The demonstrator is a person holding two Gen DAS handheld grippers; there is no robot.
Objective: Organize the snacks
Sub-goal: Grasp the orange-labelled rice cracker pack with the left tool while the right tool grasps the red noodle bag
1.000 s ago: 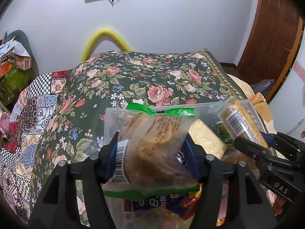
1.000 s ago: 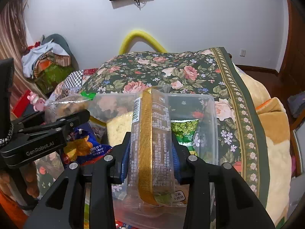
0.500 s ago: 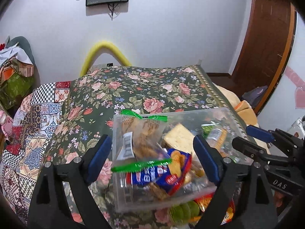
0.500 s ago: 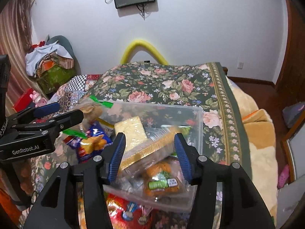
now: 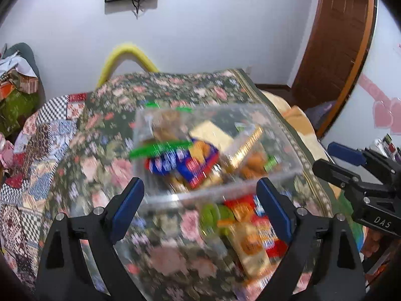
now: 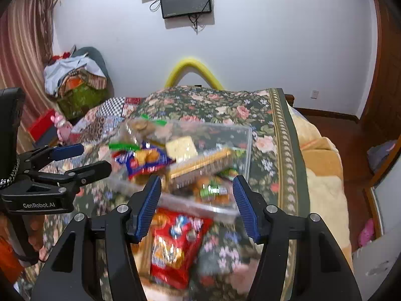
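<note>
both grippers, left point(image 5: 200, 208) and right point(image 6: 196, 204), hang with jaws wide above the clear snack bin point(image 6: 225, 209) on the bed point(image 6: 265, 115).

We see one clear box point(image 6: 246, 135) with about six snack packs inside, one red snack bag point(image 6: 175, 245) and one pale pack point(image 5: 250, 250) outside it, two grippers, one flowery blanket point(image 6: 225, 105) and one yellow tube point(image 6: 193, 66).

Black tool point(image 5: 200, 200), blue ribbed pads point(image 6: 148, 205)
</note>
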